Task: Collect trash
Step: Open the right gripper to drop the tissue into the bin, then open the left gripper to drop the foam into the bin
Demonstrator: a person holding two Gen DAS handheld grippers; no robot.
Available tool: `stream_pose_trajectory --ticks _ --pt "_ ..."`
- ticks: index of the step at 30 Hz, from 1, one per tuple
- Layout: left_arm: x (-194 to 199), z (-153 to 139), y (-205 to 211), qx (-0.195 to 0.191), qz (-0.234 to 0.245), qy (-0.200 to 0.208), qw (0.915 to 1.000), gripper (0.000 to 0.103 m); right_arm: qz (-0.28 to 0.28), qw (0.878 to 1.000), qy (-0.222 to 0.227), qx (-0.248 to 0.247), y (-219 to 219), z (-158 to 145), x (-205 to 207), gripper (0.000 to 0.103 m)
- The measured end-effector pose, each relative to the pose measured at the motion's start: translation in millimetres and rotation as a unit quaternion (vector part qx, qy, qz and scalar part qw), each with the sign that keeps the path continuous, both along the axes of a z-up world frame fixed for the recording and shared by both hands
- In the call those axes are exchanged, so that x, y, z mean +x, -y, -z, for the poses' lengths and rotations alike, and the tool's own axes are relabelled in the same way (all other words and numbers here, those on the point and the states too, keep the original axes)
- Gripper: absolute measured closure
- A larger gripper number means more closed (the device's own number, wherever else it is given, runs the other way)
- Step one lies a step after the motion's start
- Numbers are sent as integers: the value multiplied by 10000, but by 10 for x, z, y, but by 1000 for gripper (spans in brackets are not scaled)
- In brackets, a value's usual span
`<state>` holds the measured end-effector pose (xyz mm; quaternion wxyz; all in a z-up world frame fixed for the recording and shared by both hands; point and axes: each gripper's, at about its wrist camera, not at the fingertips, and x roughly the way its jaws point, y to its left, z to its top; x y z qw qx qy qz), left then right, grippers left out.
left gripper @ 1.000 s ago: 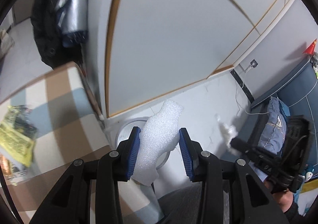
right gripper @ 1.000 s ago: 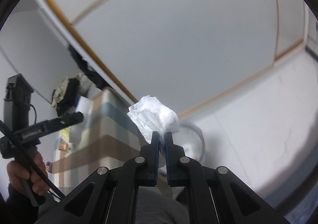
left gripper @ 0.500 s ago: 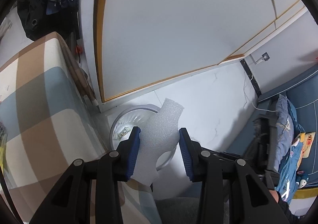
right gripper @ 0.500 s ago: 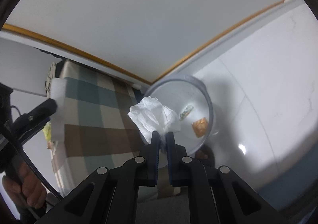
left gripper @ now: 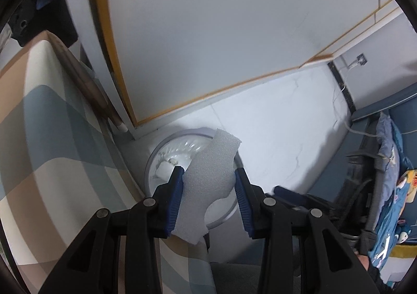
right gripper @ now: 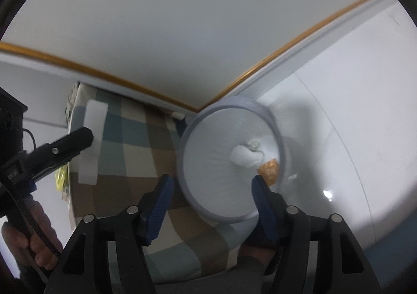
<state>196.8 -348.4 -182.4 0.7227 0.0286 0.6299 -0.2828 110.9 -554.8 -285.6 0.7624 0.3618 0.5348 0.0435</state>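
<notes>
My left gripper (left gripper: 208, 172) is shut on a white foam piece (left gripper: 211, 163), which hangs over the round white bin (left gripper: 152, 155) on the floor beside the table. In the right wrist view the same foam piece (right gripper: 91, 142) shows at the left, over the cloth. My right gripper (right gripper: 211, 179) hovers above the bin (right gripper: 208, 115); its jaws are opening and nothing is between them. A crumpled white tissue (right gripper: 243, 155) lies inside the bin, next to an orange wrapper (right gripper: 269, 167) and a small scrap.
A table with a checked cloth (right gripper: 130, 142) stands left of the bin, with a yellow packet (right gripper: 61, 176) at its far side. A white panel with gold trim (left gripper: 208, 33) rises behind. White floor tiles (left gripper: 281, 137) and a blue bed (left gripper: 391, 163) lie to the right.
The right jaws went from shut on the tissue to open, and the tissue now lies in the bin. Both grippers came down closer to the bin. The left still grips the foam.
</notes>
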Motion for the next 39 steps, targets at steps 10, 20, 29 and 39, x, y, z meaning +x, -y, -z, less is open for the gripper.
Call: stream_pose_trajectory --ticks 10,20,29,39 --pt "12 229 143 414 87 -520 9978 69 567 9983 104 -115 293 -83 -231 28" --pt "11 312 290 448 103 -876 9951 64 846 9962 160 -89 358 -93 -322 23" --pt "23 158 182 248 -155 -778 9965 28 960 9949 270 -147 380 -274 -405 23" --pt "-159 -354 -30 -105 -335 189 9992 22 975 9928 600 -361 277 -643 -506 20"
